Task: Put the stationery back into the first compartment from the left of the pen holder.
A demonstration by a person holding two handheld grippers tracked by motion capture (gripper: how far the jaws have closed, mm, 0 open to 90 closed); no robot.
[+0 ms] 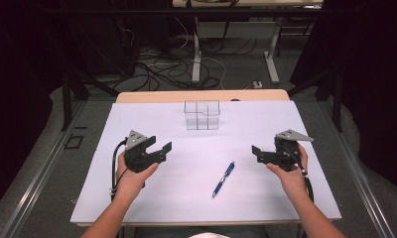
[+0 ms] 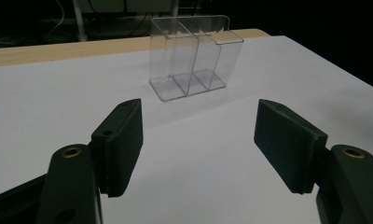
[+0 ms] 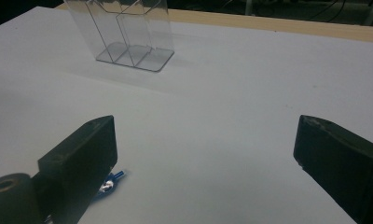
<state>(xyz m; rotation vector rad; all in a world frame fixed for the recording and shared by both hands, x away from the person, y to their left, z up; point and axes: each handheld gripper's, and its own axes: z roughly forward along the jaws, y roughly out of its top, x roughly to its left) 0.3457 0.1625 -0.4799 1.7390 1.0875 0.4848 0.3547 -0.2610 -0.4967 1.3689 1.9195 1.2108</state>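
Observation:
A blue pen lies on the white table top, slanted, between the two hands; its tip peeks out beside the right gripper's jaw. A clear plastic holder with compartments stands upright at the back middle; it appears again as the holder in the left gripper view and the holder in the right gripper view. My left gripper is held at the left, open and empty. My right gripper is held at the right, open and empty, a short way right of the pen.
The white sheet covers a wooden table whose far edge shows behind the holder. Beyond it are table legs and cables on the floor. Dark surroundings flank both sides.

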